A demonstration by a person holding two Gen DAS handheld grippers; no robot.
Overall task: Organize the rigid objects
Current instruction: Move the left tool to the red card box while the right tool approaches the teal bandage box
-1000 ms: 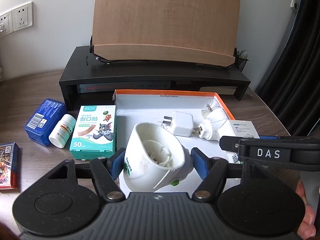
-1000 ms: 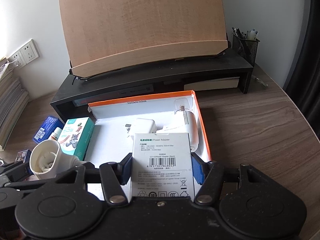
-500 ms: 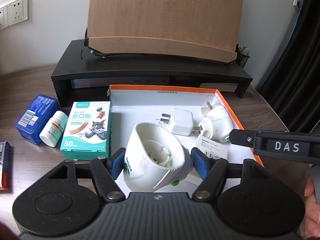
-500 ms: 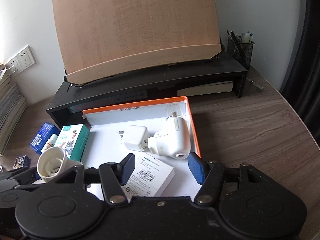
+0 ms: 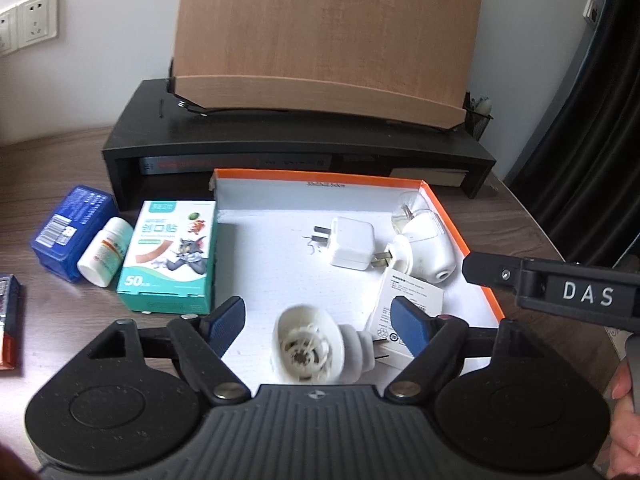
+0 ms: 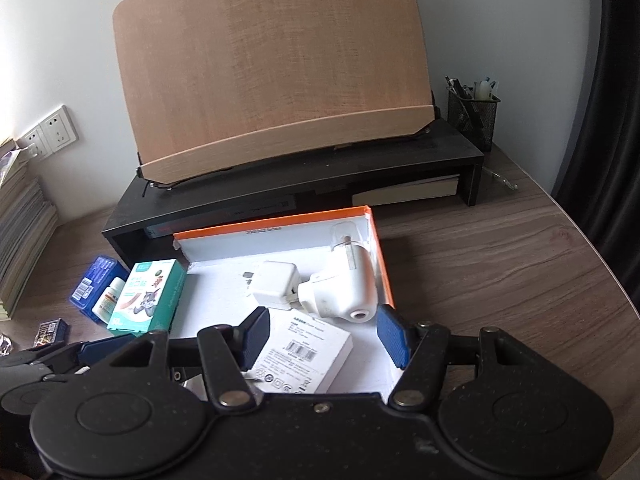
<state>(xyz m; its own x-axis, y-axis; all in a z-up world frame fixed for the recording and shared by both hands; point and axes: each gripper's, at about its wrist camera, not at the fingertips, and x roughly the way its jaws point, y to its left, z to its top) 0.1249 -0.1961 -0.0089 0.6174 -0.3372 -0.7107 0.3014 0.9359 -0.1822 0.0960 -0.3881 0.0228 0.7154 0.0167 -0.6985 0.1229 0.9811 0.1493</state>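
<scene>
Plug-in device (image 5: 308,350), white and round with a hollow face, lies in the near part of a shallow tray (image 5: 456,224) with orange walls and a white floor. It sits between the blue pads of the left gripper (image 5: 320,322), whose jaws are spread wide and touch nothing. Just right of it lies a flat white adapter box (image 6: 302,354) printed with "Power Adapter", a barcode and small symbols. The right gripper (image 6: 324,338) hangs over that box with its jaws also apart and clear of it; seen from the left camera, its side carries a label reading "DAS". Farther back in the tray rest a square white charger (image 5: 350,242) with its prongs out and, touching it, a larger white plug unit (image 5: 424,250) against the right wall.

Left of the tray, on the wood-grain worktop (image 6: 500,264), stands a teal box (image 5: 170,256) of plasters showing Tom and Jerry and "50", then a small white bottle (image 5: 105,256) and a blue box (image 5: 74,230) with a barcode. Behind the tray a black riser (image 6: 360,168) bears a tilted wooden board (image 6: 272,68) and a mesh pen cup (image 6: 474,118). White wall sockets (image 6: 52,132) sit on the left wall, and a dark curtain (image 5: 592,120) hangs at the right.
</scene>
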